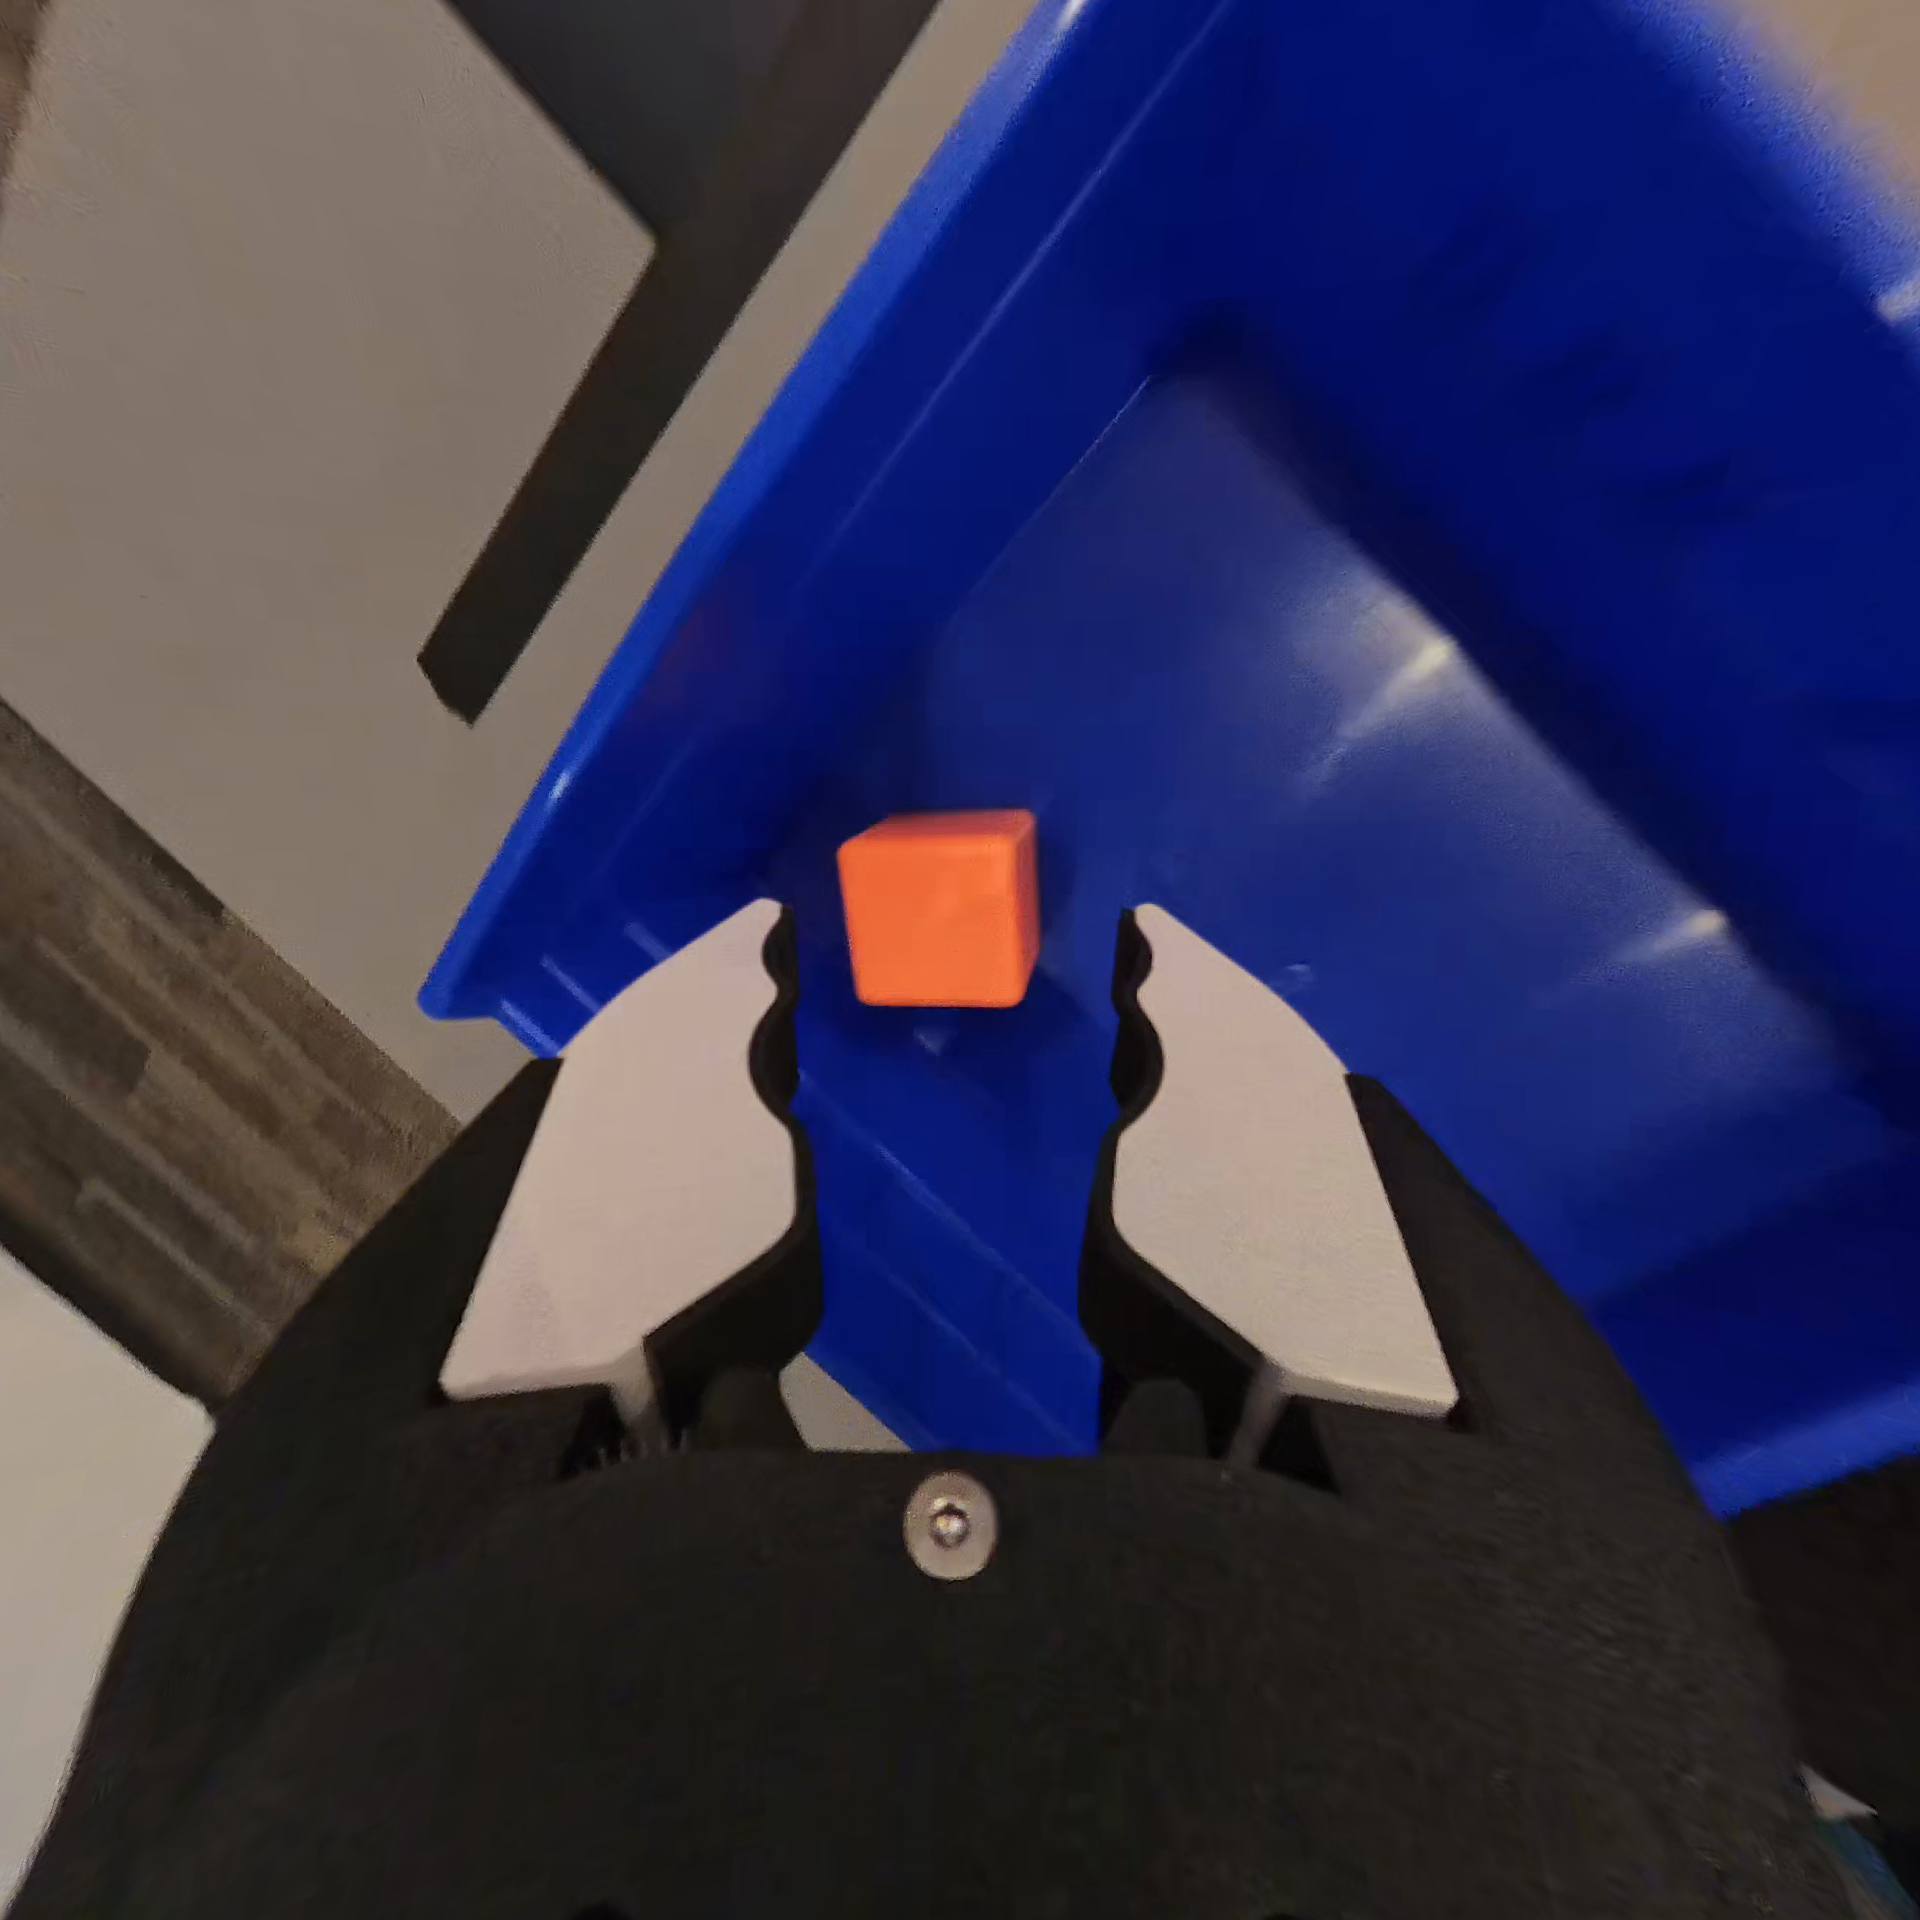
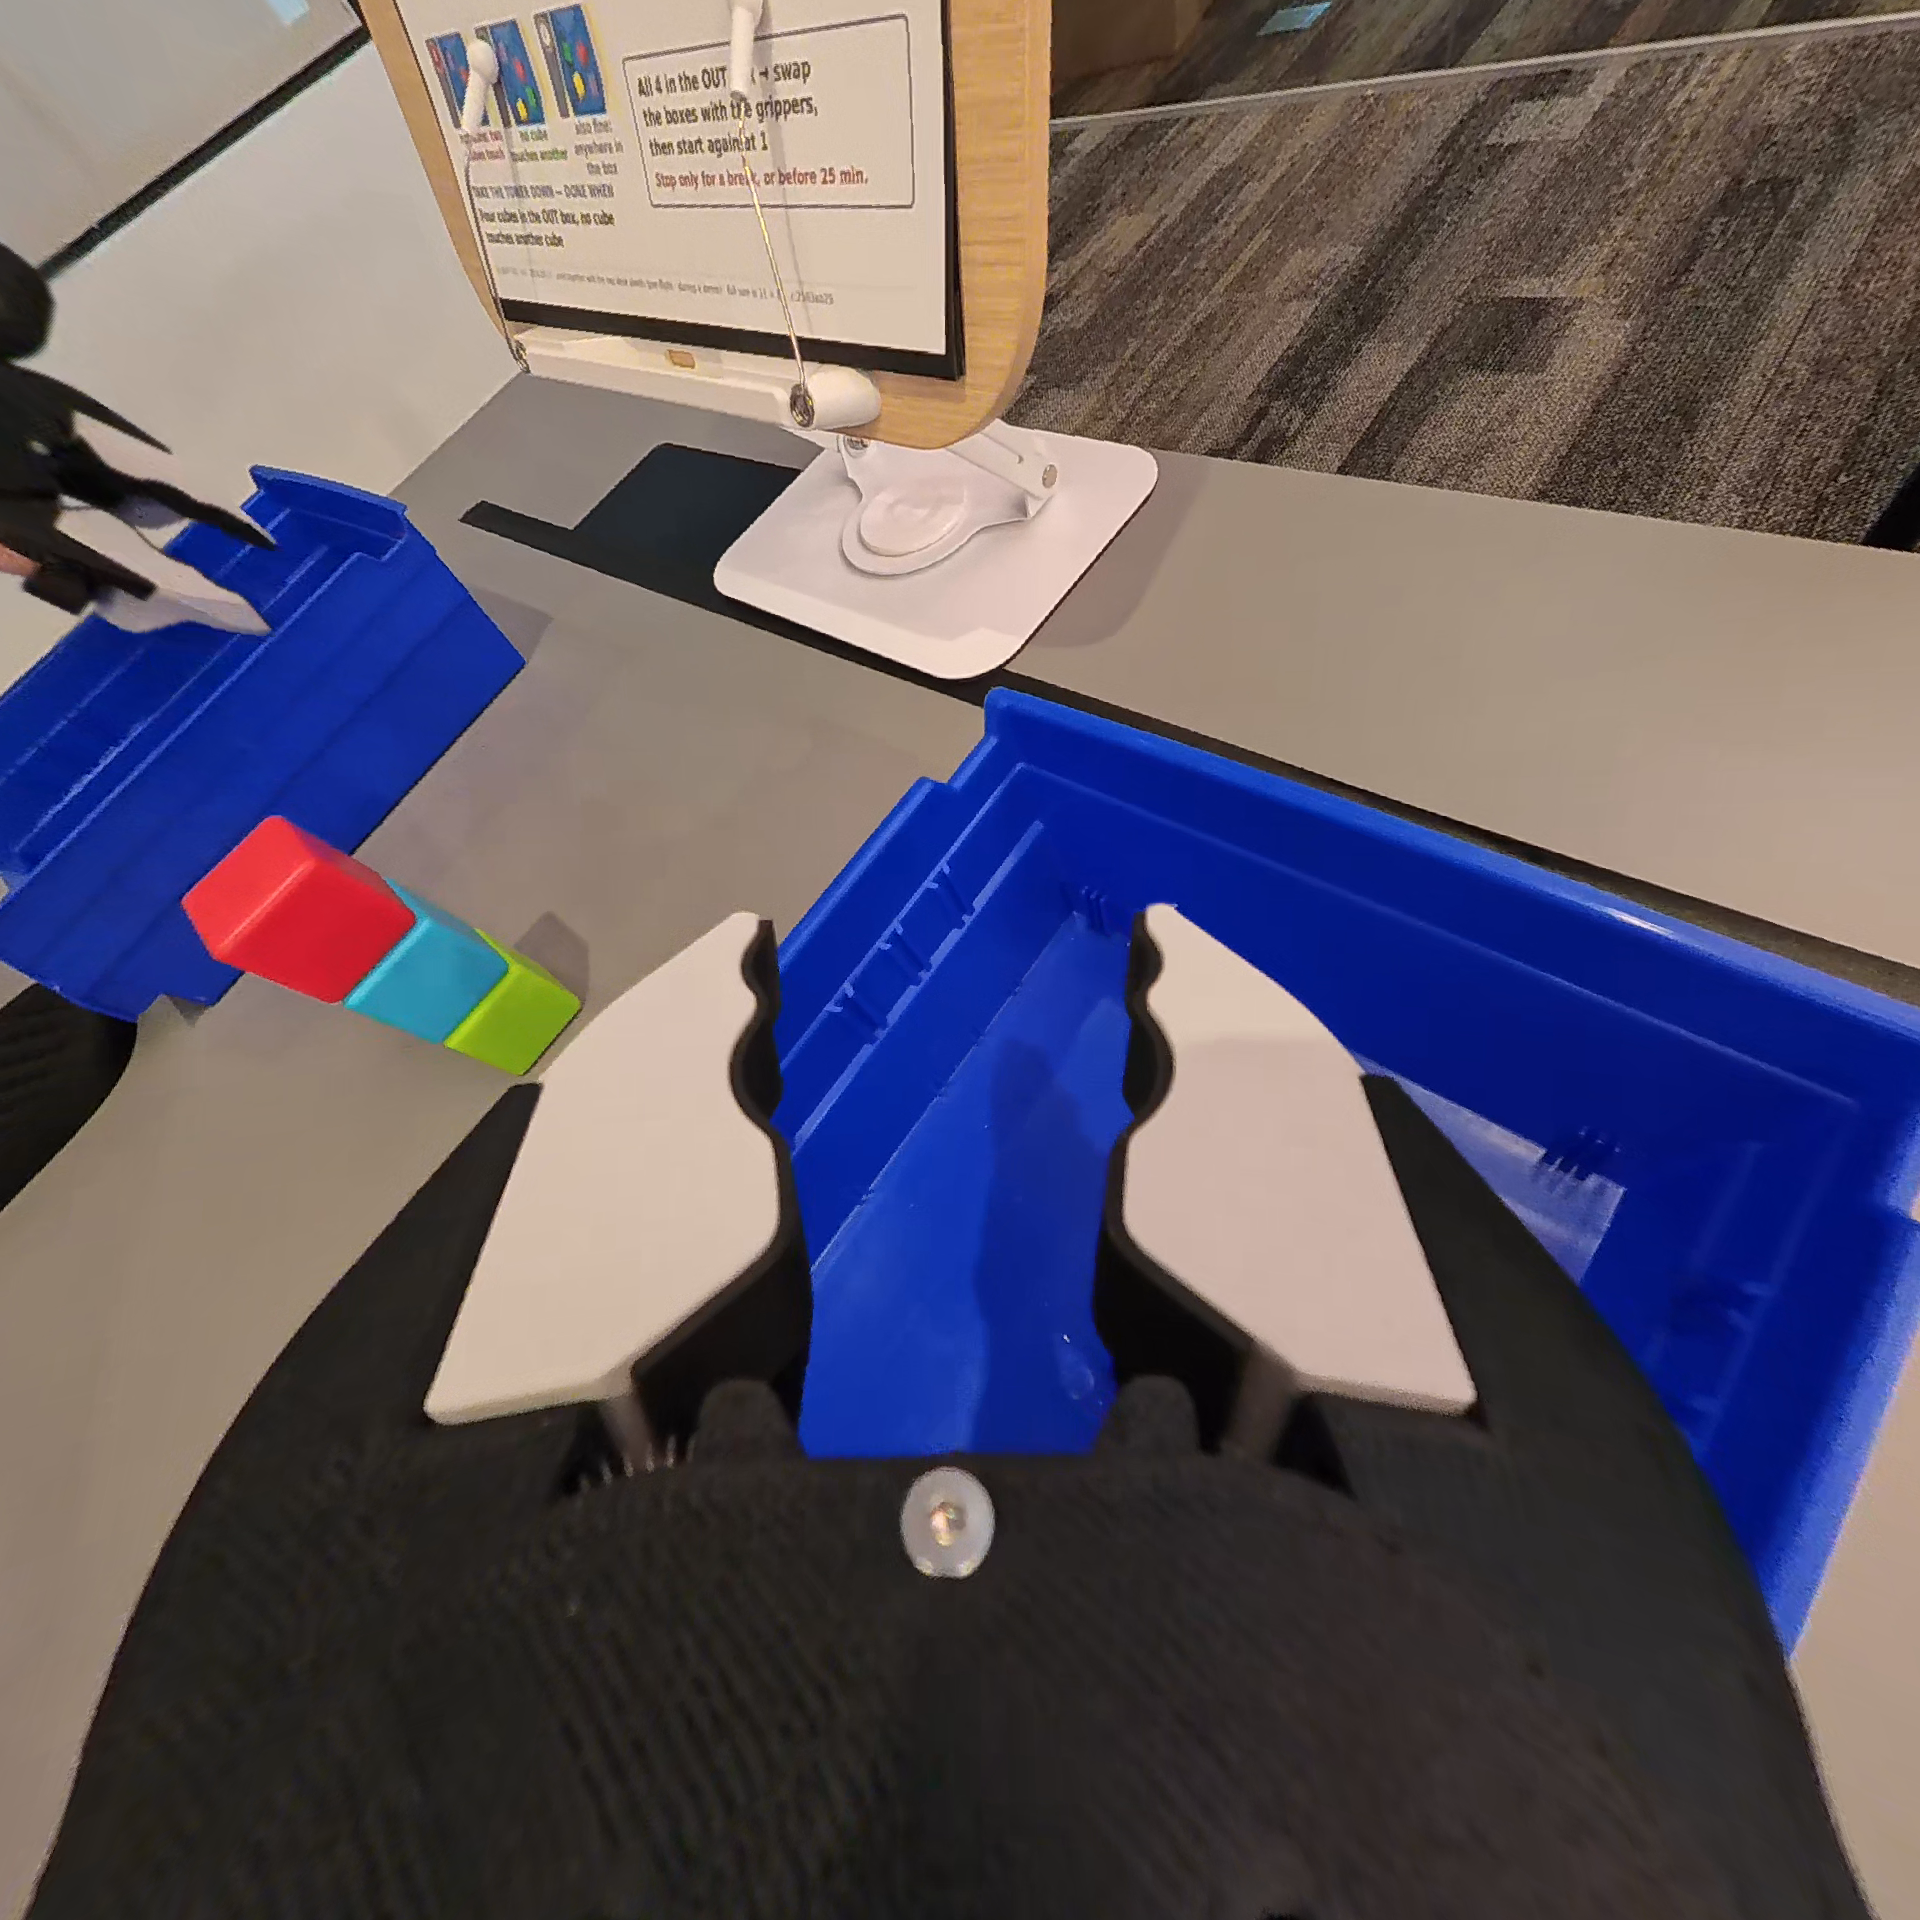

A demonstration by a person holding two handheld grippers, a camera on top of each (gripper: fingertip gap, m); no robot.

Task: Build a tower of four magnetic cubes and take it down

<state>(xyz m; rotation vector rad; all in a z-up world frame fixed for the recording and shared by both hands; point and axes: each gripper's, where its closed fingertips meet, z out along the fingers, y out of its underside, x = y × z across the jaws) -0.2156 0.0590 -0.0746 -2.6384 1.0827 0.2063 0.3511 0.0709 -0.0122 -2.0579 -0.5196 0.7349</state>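
my left hand-held gripper [image 1: 951, 966] hangs wide open and empty, the orange cube [image 1: 938, 907] just past its tips at 12 o'clock in a blue bin [image 1: 1455, 520]. my right hand-held gripper [image 2: 951, 966] gapes empty over another bin [image 2: 1558, 935]. three cubes [image 2: 384, 951] stand stacked at 10 o'clock on the bench [image 2: 727, 727]; i judge the fourth is still to go.

Printed sheet: a white instruction page [image 2: 717, 177] with black and red lines of writing, shown on the wood-framed display [image 2: 997, 208] on its white stand [image 2: 935, 561], right wrist view.
Pictures on it: three small blue diagrams, each with a caption under it.
Framed block: several lines inside a thin border.
Left wrist view: no writing readable.
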